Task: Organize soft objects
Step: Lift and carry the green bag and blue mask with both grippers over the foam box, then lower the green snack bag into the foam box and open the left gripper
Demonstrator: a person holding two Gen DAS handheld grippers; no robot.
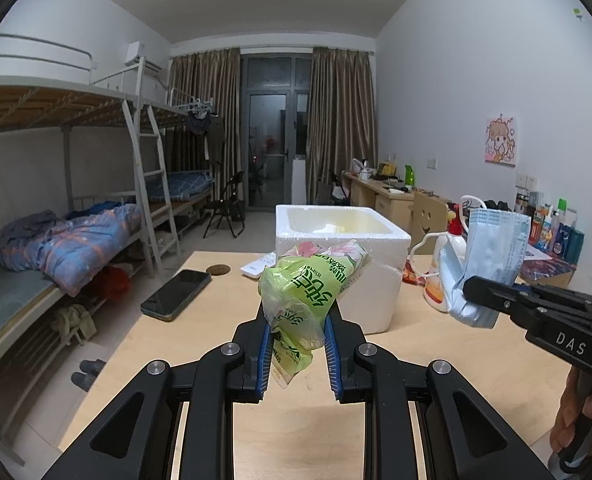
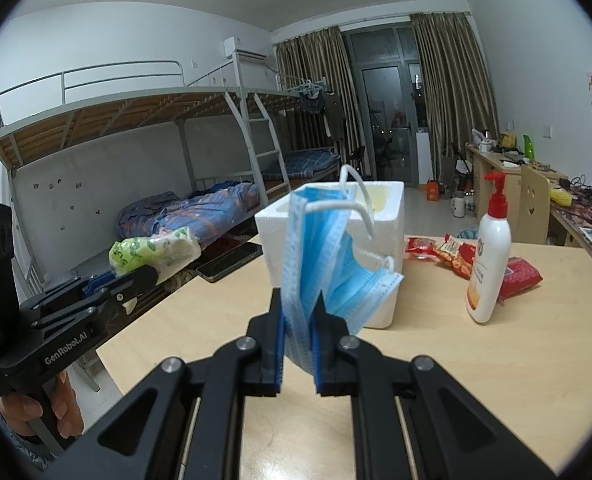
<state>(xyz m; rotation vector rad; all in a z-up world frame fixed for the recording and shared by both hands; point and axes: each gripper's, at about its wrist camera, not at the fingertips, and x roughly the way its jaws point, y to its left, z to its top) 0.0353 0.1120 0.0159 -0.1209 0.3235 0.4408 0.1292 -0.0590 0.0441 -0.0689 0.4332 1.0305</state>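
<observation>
While the left gripper [image 1: 297, 334] has its jaws pinching a green tissue pack [image 1: 309, 280], the right gripper [image 2: 299, 334] has its jaws clamped on blue face masks [image 2: 319, 256]. Both loads hang above the table [image 1: 200, 332], just before a white foam box [image 1: 335, 240], with a phone [image 1: 176, 294] to its left.

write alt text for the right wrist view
The right tongs pinch a bunch of blue face masks above a wooden table, in front of an open white foam box. At left, the left tongs hold a green tissue pack.
</observation>
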